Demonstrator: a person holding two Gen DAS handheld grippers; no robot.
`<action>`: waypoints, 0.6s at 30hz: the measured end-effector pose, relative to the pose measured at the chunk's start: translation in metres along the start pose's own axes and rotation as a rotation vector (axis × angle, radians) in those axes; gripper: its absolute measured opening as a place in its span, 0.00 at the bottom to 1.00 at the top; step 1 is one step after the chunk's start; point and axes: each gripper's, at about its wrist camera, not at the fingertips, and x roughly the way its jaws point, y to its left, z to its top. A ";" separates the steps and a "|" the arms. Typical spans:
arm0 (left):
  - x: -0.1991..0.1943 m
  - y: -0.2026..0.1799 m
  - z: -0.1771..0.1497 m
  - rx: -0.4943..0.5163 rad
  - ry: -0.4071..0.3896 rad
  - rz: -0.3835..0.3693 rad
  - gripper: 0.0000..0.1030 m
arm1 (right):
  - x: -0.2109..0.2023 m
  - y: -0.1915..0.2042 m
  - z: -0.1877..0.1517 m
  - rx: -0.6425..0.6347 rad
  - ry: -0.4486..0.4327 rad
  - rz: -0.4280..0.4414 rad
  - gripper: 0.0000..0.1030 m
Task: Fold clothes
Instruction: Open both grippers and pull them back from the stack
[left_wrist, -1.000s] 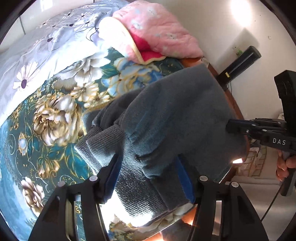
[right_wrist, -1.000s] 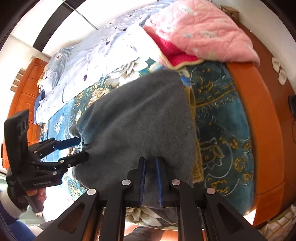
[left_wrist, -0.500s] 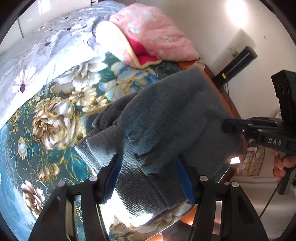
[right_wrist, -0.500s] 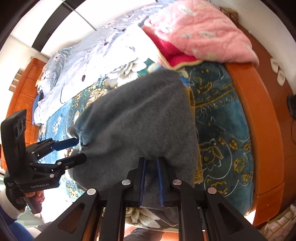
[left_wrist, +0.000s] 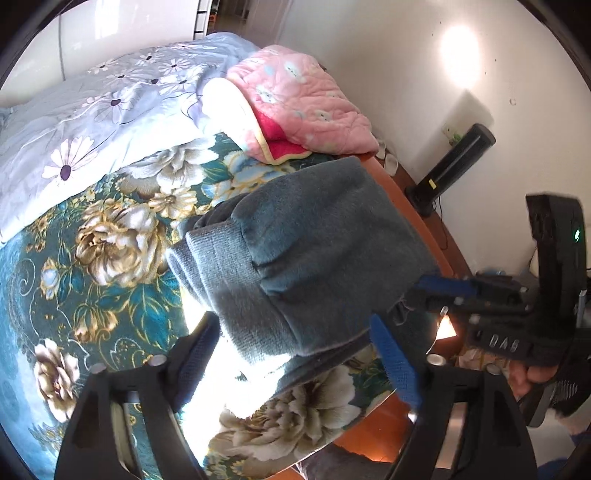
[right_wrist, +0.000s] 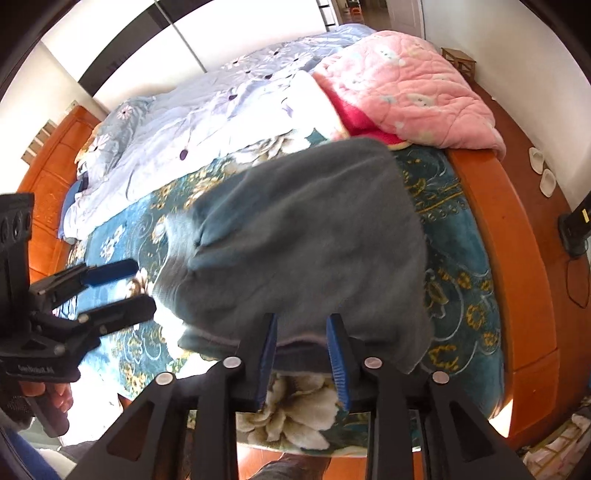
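We count one grey garment (right_wrist: 306, 236), folded on the floral bedspread (left_wrist: 92, 258) near the bed's foot. Two grippers: left (left_wrist: 295, 363) and right (right_wrist: 301, 354), both with fingers apart, gripping nothing. One pink quilt (right_wrist: 402, 88) lies beyond.

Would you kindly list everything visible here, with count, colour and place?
Garment: one, grey-teal, folded on the bed's near edge.
Floral blanket: one, teal and gold, under the garment.
Duvet: one, pale lilac with daisies, farther up the bed.
Quilt: one, pink, at the far corner.
Bed frame: one, orange wood.
Slippers: two, white, on the floor.
Left gripper: black, blue pads, open.
Right gripper: same, open.
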 end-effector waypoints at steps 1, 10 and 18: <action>-0.002 0.000 -0.002 0.003 -0.009 0.002 0.90 | 0.002 0.002 -0.003 -0.004 0.007 -0.007 0.35; -0.030 0.004 -0.026 0.152 -0.049 -0.078 1.00 | -0.005 0.028 -0.044 0.103 -0.018 -0.111 0.60; -0.054 0.026 -0.060 0.240 -0.039 -0.088 1.00 | -0.006 0.076 -0.086 0.190 -0.054 -0.197 0.70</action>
